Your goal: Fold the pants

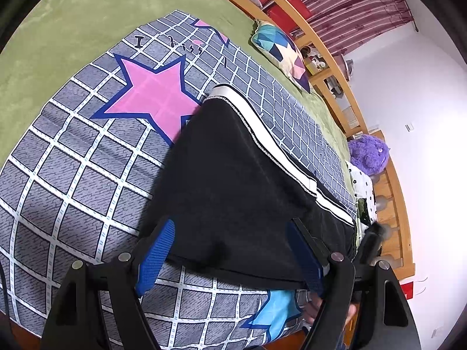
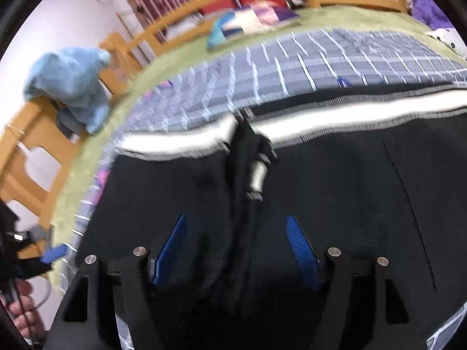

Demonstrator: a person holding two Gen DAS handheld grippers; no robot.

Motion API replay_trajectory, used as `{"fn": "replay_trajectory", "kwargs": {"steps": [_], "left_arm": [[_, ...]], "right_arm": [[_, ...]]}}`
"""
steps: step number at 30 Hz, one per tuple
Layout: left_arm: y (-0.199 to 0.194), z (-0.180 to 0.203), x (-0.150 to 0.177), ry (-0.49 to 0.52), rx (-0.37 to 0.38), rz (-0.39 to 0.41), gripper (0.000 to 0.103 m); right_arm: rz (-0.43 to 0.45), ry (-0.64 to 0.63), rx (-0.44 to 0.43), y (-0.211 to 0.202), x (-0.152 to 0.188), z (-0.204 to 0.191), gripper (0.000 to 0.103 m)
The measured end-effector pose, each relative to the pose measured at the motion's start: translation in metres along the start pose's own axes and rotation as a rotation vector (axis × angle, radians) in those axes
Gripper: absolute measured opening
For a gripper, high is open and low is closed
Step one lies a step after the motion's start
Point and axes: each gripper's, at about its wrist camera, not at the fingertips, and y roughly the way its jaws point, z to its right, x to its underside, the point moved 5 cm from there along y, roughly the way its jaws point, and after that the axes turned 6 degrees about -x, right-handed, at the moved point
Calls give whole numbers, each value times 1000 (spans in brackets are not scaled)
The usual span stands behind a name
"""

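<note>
- A bed point(image 1: 58, 43) with a fuzzy green blanket carried a grey grid-patterned sheet point(image 1: 73, 175) printed with a pink star point(image 1: 151, 93); a wooden rail point(image 1: 335, 67) and striped maroon curtain point(image 1: 344, 3) lay beyond.
- Black pants point(image 1: 233, 180), matte, with a white side stripe, lay on the sheet toward 5 o'clock of the star.
- The left claw point(image 1: 233, 259) stood apart, its blue ribbed pads either side of the pants' near edge, not pinching.
- The right claw point(image 2: 236, 250) stood apart above a bunched fold; motion blur smeared that view.
- A purple plush point(image 1: 369, 154) sat at 3 o'clock.
</note>
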Motion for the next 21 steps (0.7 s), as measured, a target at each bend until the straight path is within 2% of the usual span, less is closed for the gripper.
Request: {"fn": "replay_trajectory", "kwargs": {"steps": [2, 3, 4, 5, 7, 8, 11, 13, 15, 17, 19, 20, 21], "left_arm": [[-2, 2, 0, 8, -4, 10, 78], [-3, 2, 0, 10, -8, 15, 78], [-3, 3, -1, 10, -11, 20, 78], [-3, 3, -1, 8, -15, 23, 78], [-1, 3, -1, 7, -22, 18, 78], [1, 4, -1, 8, -26, 11, 78], [0, 3, -1, 8, -30, 13, 78], [2, 4, -2, 12, -38, 11, 78], [6, 9, -1, 27, -39, -1, 78], [11, 15, -1, 50, -34, -17, 78], [15, 22, -3, 80, -22, -30, 78], [17, 27, -8, 121, -42, -11, 78], [17, 31, -13, 160, -70, 15, 78]], "right_arm": [[-24, 13, 28, 17, 4, 3, 70], [8, 2, 42, 18, 4, 1, 68], [19, -23, 50, 19, 4, -6, 47], [-5, -51, 11, 22, 4, -16, 24], [-5, -99, 12, 21, -2, -27, 16], [4, -114, 6, 16, -6, -29, 15], [91, -64, -84, -22, -32, -18, 14], [140, -59, -7, -39, -45, -2, 14], [104, -60, 71, -36, -47, 22, 16], [16, -44, 70, -18, -38, 40, 25], [-55, -76, 108, -3, -28, 51, 30], [-42, -97, 113, -8, -26, 49, 32], [7, -102, 141, -23, -24, 46, 32]]}}
